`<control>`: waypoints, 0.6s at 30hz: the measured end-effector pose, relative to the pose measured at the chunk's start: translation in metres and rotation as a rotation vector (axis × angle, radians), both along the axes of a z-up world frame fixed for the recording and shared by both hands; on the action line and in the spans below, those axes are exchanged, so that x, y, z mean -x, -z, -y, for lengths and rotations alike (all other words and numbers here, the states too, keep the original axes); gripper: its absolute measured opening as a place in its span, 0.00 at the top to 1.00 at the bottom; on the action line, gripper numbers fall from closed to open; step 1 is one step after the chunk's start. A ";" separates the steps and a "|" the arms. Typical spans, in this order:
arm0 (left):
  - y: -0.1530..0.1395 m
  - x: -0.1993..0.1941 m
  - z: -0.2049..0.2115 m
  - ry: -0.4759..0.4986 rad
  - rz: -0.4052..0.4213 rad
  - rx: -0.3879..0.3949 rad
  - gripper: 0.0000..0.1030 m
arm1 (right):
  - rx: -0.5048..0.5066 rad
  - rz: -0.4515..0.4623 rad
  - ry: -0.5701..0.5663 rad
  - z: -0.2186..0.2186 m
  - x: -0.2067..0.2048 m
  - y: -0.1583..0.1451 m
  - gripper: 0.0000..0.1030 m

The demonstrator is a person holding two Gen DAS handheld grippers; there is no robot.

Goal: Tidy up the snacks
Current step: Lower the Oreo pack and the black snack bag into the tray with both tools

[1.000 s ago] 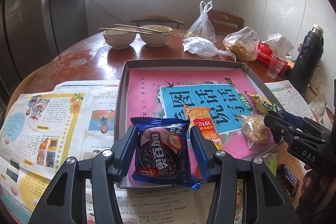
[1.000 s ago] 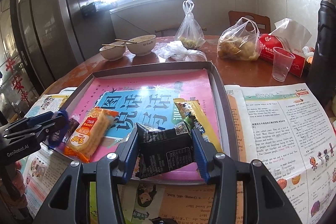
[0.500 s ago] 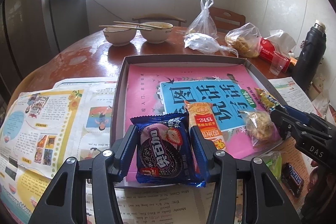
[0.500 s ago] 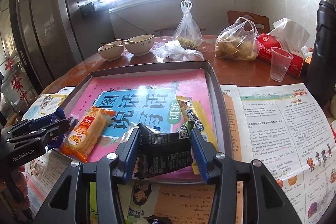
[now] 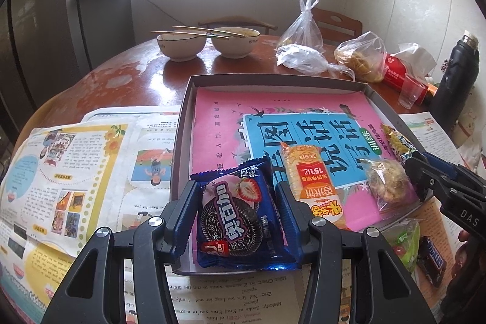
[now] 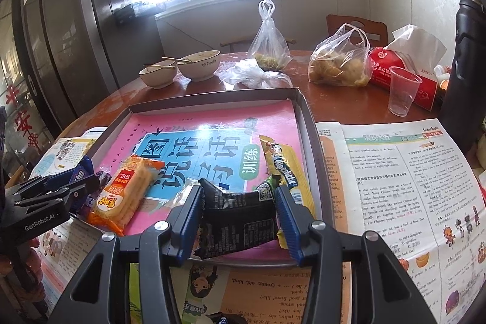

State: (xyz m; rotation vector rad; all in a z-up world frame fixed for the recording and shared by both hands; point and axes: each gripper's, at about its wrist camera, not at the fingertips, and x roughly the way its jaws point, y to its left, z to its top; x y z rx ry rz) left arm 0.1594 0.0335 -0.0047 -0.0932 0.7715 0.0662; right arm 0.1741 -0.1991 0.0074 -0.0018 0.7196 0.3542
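My left gripper (image 5: 235, 202) is shut on a blue Oreo packet (image 5: 240, 217) over the near left corner of a shallow grey tray (image 5: 185, 111) lined with a pink book. My right gripper (image 6: 240, 208) is shut on a black snack packet (image 6: 237, 220) over the tray's near right edge (image 6: 313, 135). In the tray lie an orange rice-cracker pack (image 5: 306, 181), a clear-wrapped pastry (image 5: 387, 181) and a yellow candy bar (image 6: 281, 163). The right gripper also shows in the left wrist view (image 5: 425, 169).
Newspapers (image 5: 60, 172) cover the table around the tray. A green packet (image 5: 404, 242) and a Snickers bar (image 5: 432, 260) lie on the paper by the tray's right side. Behind stand two bowls with chopsticks (image 5: 206, 44), plastic bags (image 6: 340, 59), a plastic cup (image 6: 402, 93), a tissue pack and a black flask (image 5: 455, 75).
Both grippers, each holding its packet, have drawn back slightly toward the tray's near edge. The snacks lying in the tray have not moved.
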 end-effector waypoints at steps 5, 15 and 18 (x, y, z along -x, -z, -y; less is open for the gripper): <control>0.000 0.000 -0.001 0.000 0.000 0.006 0.49 | -0.008 -0.007 -0.003 0.001 0.000 -0.001 0.53; -0.001 0.002 -0.003 0.004 -0.005 0.020 0.49 | -0.035 -0.007 -0.020 0.003 0.004 -0.007 0.49; -0.001 0.003 -0.003 0.004 -0.006 0.020 0.49 | -0.028 0.002 -0.021 0.003 0.005 -0.009 0.47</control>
